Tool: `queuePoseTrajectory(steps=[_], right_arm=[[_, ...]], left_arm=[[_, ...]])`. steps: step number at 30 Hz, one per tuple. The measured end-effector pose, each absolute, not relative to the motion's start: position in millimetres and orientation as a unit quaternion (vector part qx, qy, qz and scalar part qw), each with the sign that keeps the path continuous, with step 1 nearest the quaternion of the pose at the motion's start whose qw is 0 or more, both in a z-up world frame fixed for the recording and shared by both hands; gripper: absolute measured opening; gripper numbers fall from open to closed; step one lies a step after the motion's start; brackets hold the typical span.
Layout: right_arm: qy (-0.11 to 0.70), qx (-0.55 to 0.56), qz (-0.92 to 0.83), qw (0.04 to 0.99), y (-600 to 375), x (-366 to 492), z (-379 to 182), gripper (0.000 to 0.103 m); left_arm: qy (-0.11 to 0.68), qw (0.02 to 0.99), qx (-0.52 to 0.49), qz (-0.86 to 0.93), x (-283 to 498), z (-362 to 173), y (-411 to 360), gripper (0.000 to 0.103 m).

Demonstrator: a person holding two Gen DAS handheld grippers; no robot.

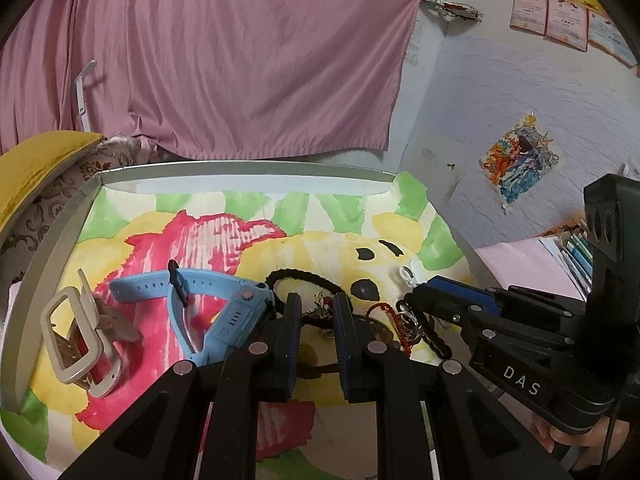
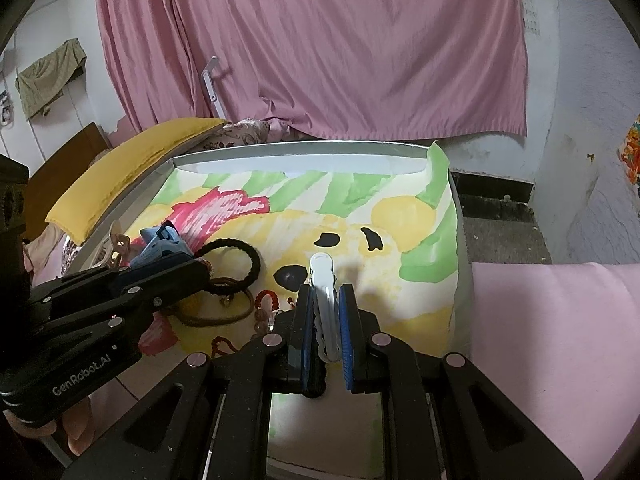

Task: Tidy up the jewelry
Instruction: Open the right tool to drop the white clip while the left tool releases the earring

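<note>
A shallow grey-rimmed tray [image 1: 52,248] is sitting lined with a painted paper sheet [image 2: 360,216], blotchy yellow, pink and green, slightly wrinkled where it is curling up at the tray's far right corner.

The right gripper [image 2: 325,320] is gripping a white plastic hair clip [image 2: 323,280], smooth and long with a rounded nose and a scalloped edge; the blue ribbed pads are pressing on its sides near the tray's right half. The left gripper [image 1: 317,320] is hovering over the tangle at the tray's middle with its jaws nearly closed; a small glinting trinket is showing in the gap, but I cannot tell whether the pads are touching it.

Toward the tray's left wall, a beige rectangular claw clip [image 1: 80,340] is lying open-toothed, and just beside it a blue rubbery smartwatch [image 1: 208,304] is resting with its straps splayed. A black braided hair tie [image 2: 236,264] is looping at the middle, touching a brown cord and red beads [image 2: 266,298].

The tray's far end, along its rim, is lying bare paper.
</note>
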State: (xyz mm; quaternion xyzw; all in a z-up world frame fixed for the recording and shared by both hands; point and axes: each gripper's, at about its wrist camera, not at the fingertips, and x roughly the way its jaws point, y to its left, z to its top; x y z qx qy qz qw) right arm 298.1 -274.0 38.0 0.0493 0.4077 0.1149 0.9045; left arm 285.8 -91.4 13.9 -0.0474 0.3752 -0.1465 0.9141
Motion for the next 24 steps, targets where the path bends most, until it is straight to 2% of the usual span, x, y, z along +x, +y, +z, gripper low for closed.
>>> queuePoseTrajectory(steps=[19,24], right_arm=[[0.398,0.047,0.122,0.908,-271.7,294.5,41.9,0.014],[0.378,0.053,0.119,0.917,-276.6,287.5,51.3,0.026]], left_arm=[[0.377,0.915,-0.05,-0.136,283.7,14.5,-86.9,0.015],[0.366,0.92,-0.05,-0.13,278.4,21.0,-83.9,0.015]])
